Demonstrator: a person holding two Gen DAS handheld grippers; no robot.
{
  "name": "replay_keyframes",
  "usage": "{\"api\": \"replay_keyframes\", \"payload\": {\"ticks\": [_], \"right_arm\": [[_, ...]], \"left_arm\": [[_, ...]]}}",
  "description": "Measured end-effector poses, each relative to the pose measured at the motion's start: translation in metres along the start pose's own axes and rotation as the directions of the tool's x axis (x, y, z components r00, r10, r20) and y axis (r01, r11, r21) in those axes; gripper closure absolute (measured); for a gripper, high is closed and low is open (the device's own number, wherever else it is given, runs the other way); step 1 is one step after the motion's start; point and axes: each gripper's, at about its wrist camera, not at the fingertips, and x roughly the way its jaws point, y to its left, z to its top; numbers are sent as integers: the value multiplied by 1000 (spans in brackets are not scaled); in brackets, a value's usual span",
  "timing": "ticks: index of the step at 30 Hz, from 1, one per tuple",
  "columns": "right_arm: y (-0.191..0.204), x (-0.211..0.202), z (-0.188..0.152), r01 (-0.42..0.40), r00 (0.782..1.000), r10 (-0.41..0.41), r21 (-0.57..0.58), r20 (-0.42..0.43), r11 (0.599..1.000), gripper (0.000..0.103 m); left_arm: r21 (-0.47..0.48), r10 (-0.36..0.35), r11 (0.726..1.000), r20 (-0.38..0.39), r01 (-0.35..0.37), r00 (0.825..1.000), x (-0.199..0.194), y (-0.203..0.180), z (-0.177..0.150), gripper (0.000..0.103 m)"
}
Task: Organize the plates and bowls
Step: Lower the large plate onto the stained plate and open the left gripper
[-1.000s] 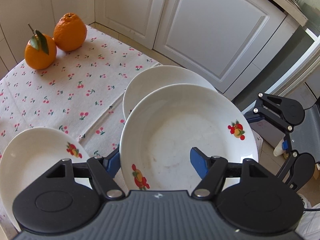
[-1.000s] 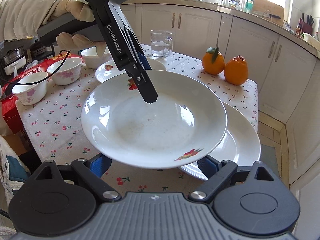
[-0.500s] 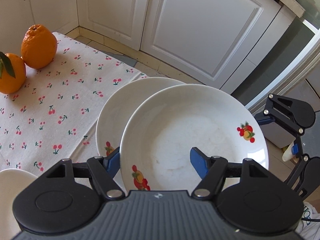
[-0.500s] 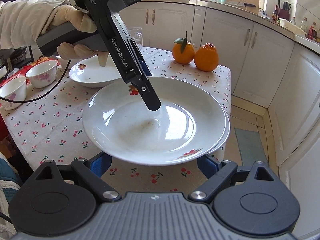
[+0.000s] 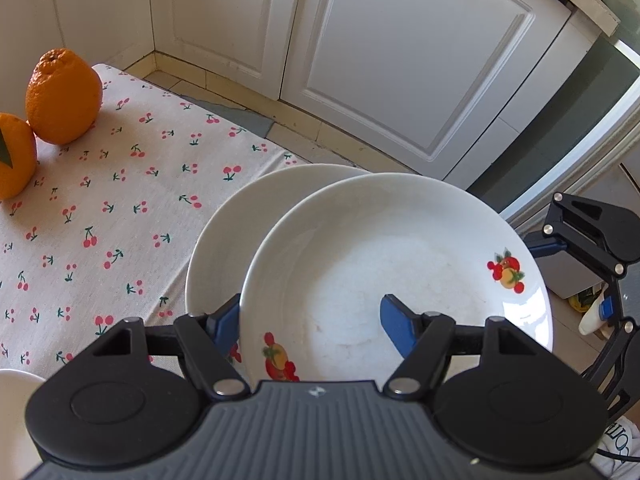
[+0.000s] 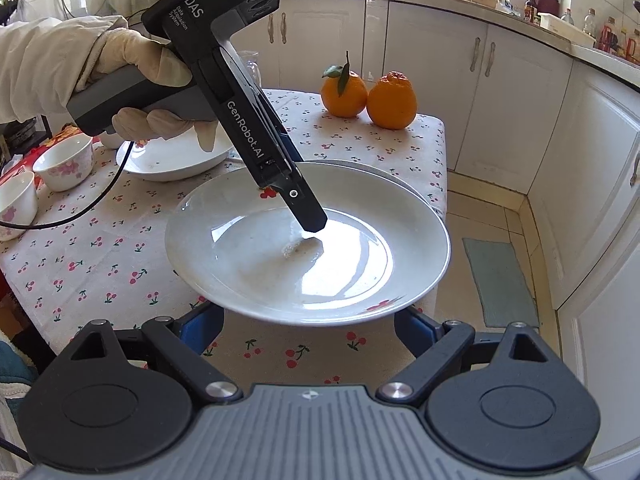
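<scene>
Black left gripper (image 6: 308, 216) is showing white "DAS" and "GenRobot.AI" lettering, silver screws, blue pads (image 5: 394, 322); a cream glove (image 6: 136, 80), white sleeve and black cable (image 6: 80, 212) are trailing behind

Our left tool (image 6: 308, 216), held in a gloved left hand (image 6: 136, 80), slants downward with its jaws clamped; our right tool (image 6: 308, 320) sits low, its jaws spread wide.

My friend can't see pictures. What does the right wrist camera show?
The left gripper, held by a gloved hand, grips a big white plate by its rim, just above another plate on the cherry tablecloth. Two oranges sit behind, with two small bowls to the left.
</scene>
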Motion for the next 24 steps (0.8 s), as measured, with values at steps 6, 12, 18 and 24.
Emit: {"api": "replay_keyframes", "payload": {"ticks": [6, 12, 18, 24], "right_arm": [[-1, 3, 3, 16, 1000, -16, 12, -20, 1000, 8], [0, 6, 7, 30, 999, -29, 28, -39, 999, 8], [0, 6, 8, 32, 998, -31, 32, -46, 999, 8], [0, 7, 8, 32, 999, -30, 44, -45, 999, 8]], "left_arm": [[-7, -6, 1000, -8, 6, 1000, 7, 3, 2, 32], [-24, -11, 1000, -8, 11, 1000, 11, 7, 4, 32], [-15, -7, 1000, -5, 7, 1000, 13, 7, 3, 32], [21, 19, 1000, -13, -19, 1000, 13, 4, 7, 29]]}}
